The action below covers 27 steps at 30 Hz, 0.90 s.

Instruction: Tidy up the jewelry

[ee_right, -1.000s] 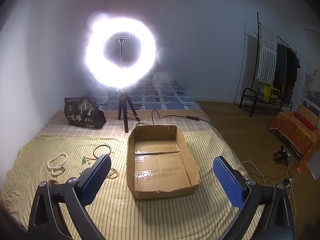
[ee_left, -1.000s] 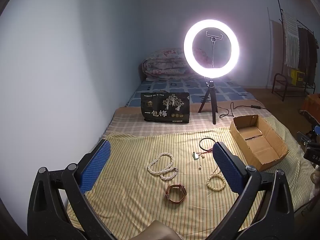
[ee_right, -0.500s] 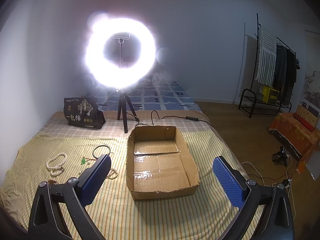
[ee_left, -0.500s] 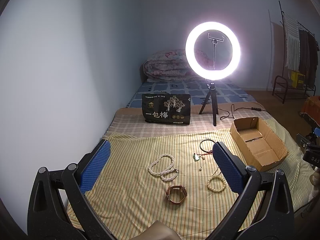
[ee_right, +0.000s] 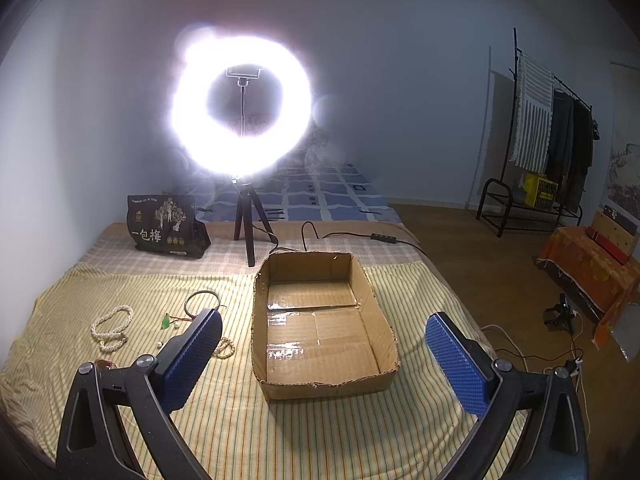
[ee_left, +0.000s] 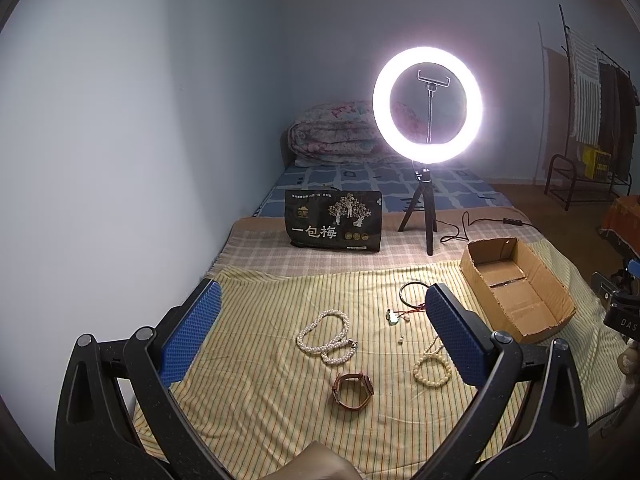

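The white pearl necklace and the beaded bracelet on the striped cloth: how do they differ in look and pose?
The white pearl necklace is the longer strand, lying in overlapping loops; the beaded bracelet forms one small ring with a short tail. The necklace's beads look white and fine; the bracelet's look cream and larger. The necklace lies farther from the cardboard box than the bracelet. Both rest loose on the striped cloth, outside the box.

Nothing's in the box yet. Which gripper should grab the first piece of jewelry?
Left, probably. The open left gripper frames the white pearl necklace and brown leather-strap watch on the striped yellow cloth. The open right gripper faces the empty cardboard box, jewelry off to its left.
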Motion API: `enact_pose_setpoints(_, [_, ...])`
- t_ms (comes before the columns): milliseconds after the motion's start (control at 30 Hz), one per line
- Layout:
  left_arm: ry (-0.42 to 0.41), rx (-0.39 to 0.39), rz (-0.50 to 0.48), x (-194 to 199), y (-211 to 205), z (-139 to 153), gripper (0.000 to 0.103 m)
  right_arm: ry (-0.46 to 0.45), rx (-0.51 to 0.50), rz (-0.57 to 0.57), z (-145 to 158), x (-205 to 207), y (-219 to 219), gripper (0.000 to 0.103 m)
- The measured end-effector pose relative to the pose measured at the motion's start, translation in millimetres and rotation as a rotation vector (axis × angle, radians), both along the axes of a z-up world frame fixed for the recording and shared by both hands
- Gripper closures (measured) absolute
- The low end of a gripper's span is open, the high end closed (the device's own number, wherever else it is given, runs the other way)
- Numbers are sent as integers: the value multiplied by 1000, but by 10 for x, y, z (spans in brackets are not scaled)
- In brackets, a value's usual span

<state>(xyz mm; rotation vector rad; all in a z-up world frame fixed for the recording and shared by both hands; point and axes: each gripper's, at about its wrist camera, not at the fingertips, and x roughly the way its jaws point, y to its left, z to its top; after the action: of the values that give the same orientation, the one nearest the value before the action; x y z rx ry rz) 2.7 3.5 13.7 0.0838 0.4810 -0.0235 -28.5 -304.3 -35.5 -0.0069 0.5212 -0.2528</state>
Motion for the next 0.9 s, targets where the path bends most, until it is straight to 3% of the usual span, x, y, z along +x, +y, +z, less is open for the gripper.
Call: enact_pose_setpoints(900, [-30,-11,-4,-47,-37,17,0,-12,1,3,35,-44,-3,0])
